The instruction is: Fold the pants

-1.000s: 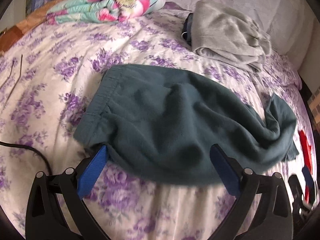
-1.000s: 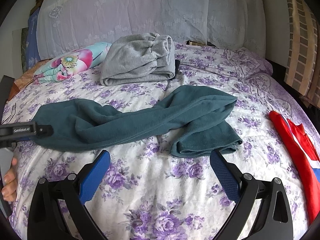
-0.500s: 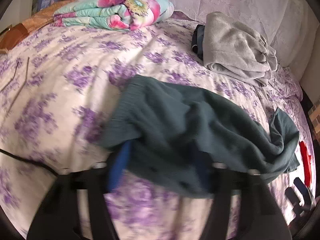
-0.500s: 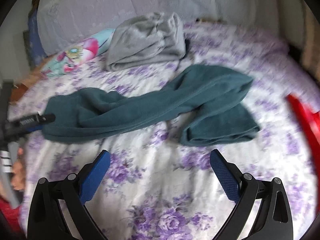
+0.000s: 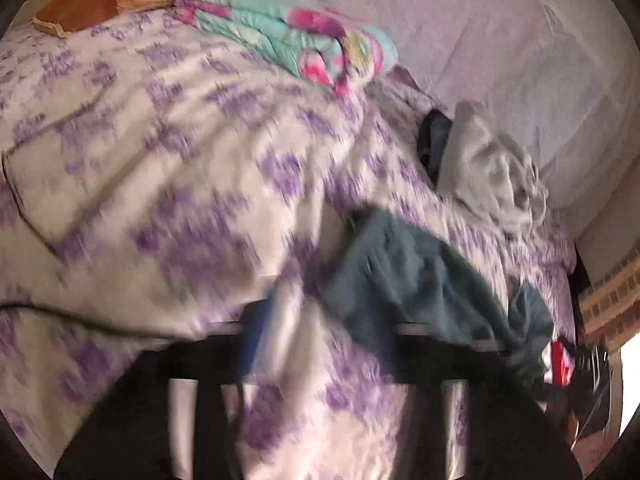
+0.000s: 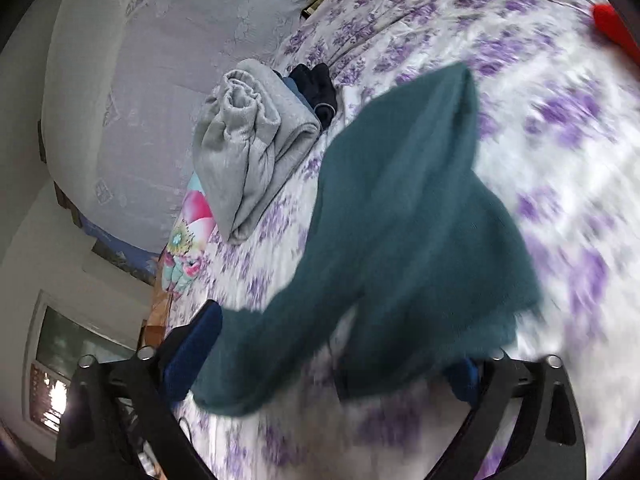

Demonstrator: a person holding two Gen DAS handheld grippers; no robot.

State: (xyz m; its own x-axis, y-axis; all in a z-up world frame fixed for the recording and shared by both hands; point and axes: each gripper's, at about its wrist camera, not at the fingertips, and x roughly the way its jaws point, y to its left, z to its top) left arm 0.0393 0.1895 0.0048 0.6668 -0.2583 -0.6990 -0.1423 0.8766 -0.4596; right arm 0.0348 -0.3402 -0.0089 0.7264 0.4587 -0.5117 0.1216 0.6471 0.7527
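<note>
Now we see the teal pants bunched toward four o'clock in the left wrist view, no longer spread flat; left gripper jaws opening over pants and sheet, right gripper jaws closing around cloth; no legible writing.

Both views daylit, soft, no hard shadows. Heavy motion blur over bedspread and near edges; blown-out glare at window. Fisheye bending, dark corner vignette.

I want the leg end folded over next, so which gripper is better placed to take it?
Right, probably. The pants' leg end lies between the closing right gripper jaws; the left is at the waist end.
</note>
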